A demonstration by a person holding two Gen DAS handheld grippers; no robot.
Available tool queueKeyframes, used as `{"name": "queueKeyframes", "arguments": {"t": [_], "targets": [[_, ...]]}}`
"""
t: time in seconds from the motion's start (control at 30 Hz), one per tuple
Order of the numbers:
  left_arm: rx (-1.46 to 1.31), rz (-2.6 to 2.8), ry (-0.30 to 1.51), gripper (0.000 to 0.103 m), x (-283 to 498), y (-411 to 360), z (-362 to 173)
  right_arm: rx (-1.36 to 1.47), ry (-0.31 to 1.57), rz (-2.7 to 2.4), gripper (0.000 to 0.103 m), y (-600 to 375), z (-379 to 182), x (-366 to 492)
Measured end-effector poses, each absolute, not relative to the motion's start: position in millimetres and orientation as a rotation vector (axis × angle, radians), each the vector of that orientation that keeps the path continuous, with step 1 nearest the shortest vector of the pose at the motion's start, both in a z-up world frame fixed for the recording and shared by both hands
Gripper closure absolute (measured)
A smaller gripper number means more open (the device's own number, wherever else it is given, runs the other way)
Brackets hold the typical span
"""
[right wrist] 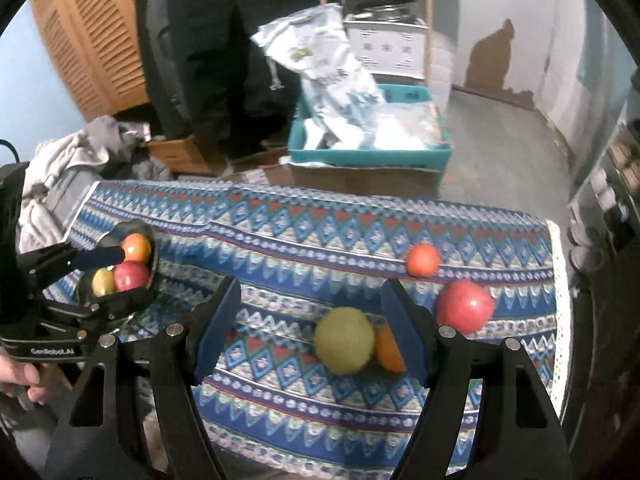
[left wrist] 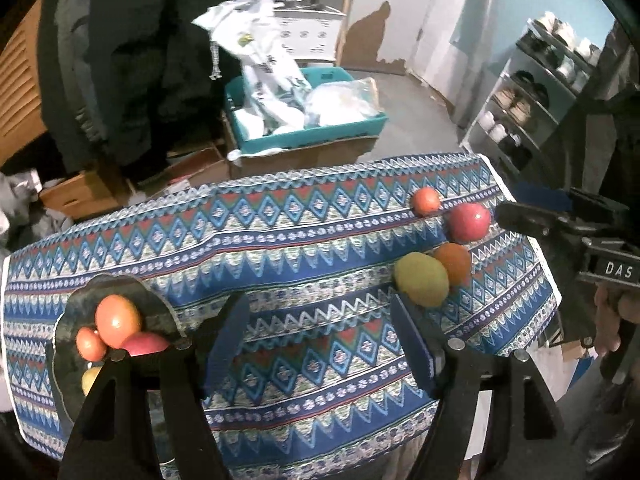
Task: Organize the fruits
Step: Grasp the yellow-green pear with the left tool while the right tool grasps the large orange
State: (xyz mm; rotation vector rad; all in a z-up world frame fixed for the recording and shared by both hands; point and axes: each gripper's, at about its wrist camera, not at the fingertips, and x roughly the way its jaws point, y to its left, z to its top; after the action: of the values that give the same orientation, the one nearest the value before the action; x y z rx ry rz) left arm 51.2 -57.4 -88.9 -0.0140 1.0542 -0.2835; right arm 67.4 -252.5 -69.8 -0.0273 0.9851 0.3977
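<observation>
A dark bowl (left wrist: 105, 281) at the table's left holds several fruits: an orange one (left wrist: 118, 320), a red one (left wrist: 145, 345) and a yellow one (left wrist: 90, 378). My left gripper (left wrist: 320, 340) is open over the patterned cloth to the right of the bowl, with nothing between its fingers. At the right end lie a yellow-green fruit (right wrist: 344, 340), an orange (right wrist: 389, 354), a red apple (right wrist: 464, 306) and a small orange fruit (right wrist: 423, 260). My right gripper (right wrist: 310, 332) is open. The yellow-green fruit lies in its gap near the right finger, with no pad pressing on it.
The patterned tablecloth (left wrist: 280, 240) covers a small table whose edges are close on all sides. Behind it stand a teal crate (left wrist: 304, 136) of white bags on cardboard boxes, a person in dark clothes (left wrist: 120, 60) and a shoe rack (left wrist: 520, 108) at the right.
</observation>
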Motion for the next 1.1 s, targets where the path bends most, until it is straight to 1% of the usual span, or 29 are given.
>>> {"name": "queueKeyframes", "arguments": {"t": [0.53, 0.67, 0.93, 1.1], "targets": [[0.025, -0.374, 1.129, 0.026, 79, -132, -121, 0.017, 1.055, 0.288, 0.029, -318, -103, 75], [0.02, -0.394, 1.153, 0.021, 86, -146, -132, 0.029, 1.093, 0.269, 0.029, -330, -121, 78], [0.057, -0.425, 1.227, 0.021, 96, -173, -171, 0.073, 1.205, 0.209, 0.029, -361, -170, 81], [0.078, -0.438, 1.249, 0.021, 100, -189, -193, 0.114, 1.229, 0.176, 0.029, -378, -181, 81]]}}
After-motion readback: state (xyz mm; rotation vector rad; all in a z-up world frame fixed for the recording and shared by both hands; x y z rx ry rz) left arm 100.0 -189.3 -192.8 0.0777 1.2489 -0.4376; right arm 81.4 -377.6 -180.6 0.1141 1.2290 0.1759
